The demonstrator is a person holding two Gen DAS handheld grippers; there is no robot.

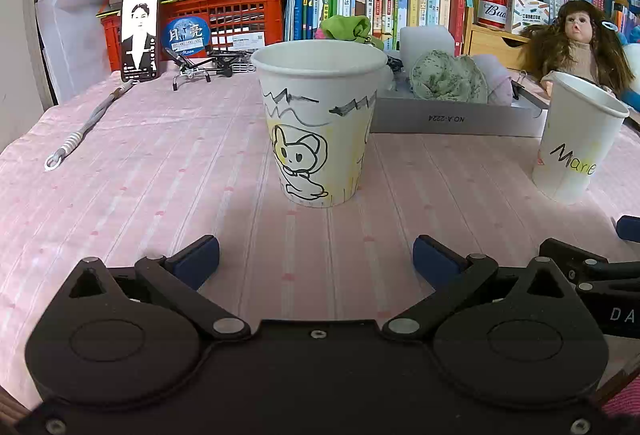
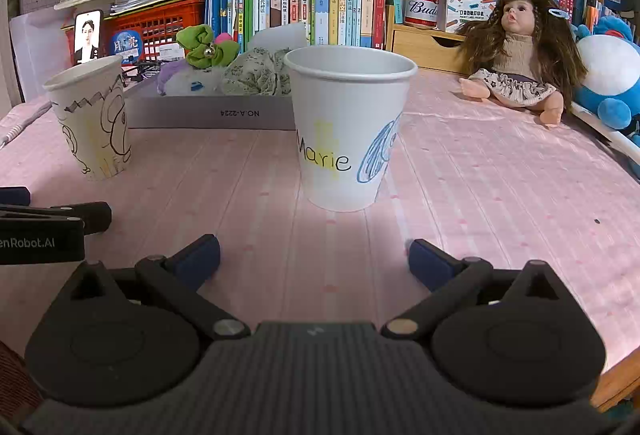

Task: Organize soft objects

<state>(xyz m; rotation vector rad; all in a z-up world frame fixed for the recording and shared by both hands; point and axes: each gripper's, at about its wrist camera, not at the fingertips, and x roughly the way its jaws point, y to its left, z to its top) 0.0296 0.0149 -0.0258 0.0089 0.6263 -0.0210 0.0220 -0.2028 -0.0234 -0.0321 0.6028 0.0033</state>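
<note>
A grey box (image 1: 452, 121) (image 2: 208, 113) at the back of the pink tablecloth holds soft fabric pieces: a speckled green one (image 1: 448, 81) (image 2: 256, 75), a lilac one (image 1: 498, 79) and a bright green bow (image 2: 200, 45). A paper cup with a drawn animal (image 1: 320, 123) (image 2: 94, 123) stands straight ahead of my left gripper (image 1: 316, 261), which is open and empty. A cup marked "Marie" (image 2: 348, 131) (image 1: 576, 139) stands ahead of my right gripper (image 2: 314, 259), also open and empty. Both grippers hover low over the cloth, short of the cups.
A doll (image 2: 520, 55) sits at the right beside a blue plush toy (image 2: 608, 75). Books, a red crate (image 1: 228, 15), a phone (image 1: 140, 37) and a red can (image 2: 422, 1) line the back. A cord (image 1: 84, 129) lies at the left. The table's right edge (image 2: 616, 379) is near.
</note>
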